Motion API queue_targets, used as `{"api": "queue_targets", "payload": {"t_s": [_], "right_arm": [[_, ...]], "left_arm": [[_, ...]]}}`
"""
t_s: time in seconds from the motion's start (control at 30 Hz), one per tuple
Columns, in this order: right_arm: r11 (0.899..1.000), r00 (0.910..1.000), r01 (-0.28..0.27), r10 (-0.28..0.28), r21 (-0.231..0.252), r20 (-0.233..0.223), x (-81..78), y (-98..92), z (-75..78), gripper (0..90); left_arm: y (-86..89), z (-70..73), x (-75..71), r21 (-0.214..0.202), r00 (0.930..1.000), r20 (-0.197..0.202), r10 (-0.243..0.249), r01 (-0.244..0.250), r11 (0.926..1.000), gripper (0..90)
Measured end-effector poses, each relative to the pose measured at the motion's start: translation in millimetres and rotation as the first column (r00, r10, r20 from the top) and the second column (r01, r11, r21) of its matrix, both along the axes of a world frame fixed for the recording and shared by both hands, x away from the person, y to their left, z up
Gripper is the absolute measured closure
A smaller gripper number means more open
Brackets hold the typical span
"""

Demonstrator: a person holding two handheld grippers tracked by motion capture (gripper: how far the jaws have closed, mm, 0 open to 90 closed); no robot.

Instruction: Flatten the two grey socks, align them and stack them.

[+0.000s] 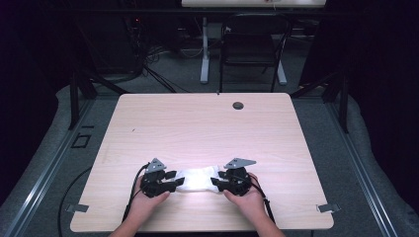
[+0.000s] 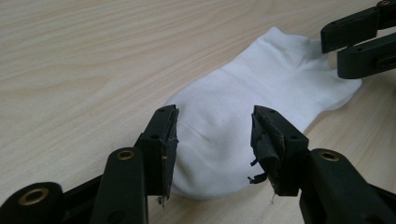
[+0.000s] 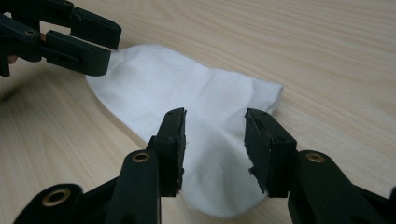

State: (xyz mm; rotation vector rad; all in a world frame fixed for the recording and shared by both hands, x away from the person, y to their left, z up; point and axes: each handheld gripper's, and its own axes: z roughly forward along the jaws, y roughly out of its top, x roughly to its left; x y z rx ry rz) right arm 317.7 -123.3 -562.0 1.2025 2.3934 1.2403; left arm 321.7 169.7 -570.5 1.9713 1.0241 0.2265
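A white sock (image 1: 198, 178) lies flat on the wooden table (image 1: 197, 128) near its front edge. My left gripper (image 1: 174, 180) is at the sock's left end, open, its jaws either side of the toe end (image 2: 212, 154). My right gripper (image 1: 217, 181) is at the sock's right end, also open, with the cloth (image 3: 210, 140) between its jaws. In the left gripper view my own gripper (image 2: 214, 125) stands open and the right gripper (image 2: 348, 42) reaches over the far end. In the right gripper view my own gripper (image 3: 215, 127) is open and the left gripper (image 3: 88, 39) hovers at the far end.
A round grommet (image 1: 238, 105) is set into the table near its back edge. Behind the table stand a black chair (image 1: 249, 47) and a white desk leg (image 1: 204, 49). Cables trail from both grippers over the front edge.
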Motion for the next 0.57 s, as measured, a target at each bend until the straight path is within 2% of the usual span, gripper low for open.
{"api": "queue_targets", "payload": {"t_s": [0.13, 0.37, 0.57], "right_arm": [[1.0, 0.9981, -0.014, 0.015, -0.02, 0.059, -10.5, -5.8, 13.0, 52.1], [1.0, 0.9977, -0.025, 0.026, -0.013, 0.062, -20.1, -15.4, 24.4, 49.6], [1.0, 0.9974, -0.024, 0.024, -0.01, 0.068, -33.5, -29.0, 26.1, 46.9]], "left_arm": [[10.4, 9.3, -6.4, -0.012, 0.9997, 0.021, 0.016, -0.016, 0.9998, 48.2], [18.3, 17.6, -13.1, -0.031, 0.9996, 0.024, 0.018, -0.017, 0.9994, 45.6], [20.5, 20.7, -18.9, -0.009, 0.9997, 0.026, -0.005, 0.005, 0.9999, 44.4]]}}
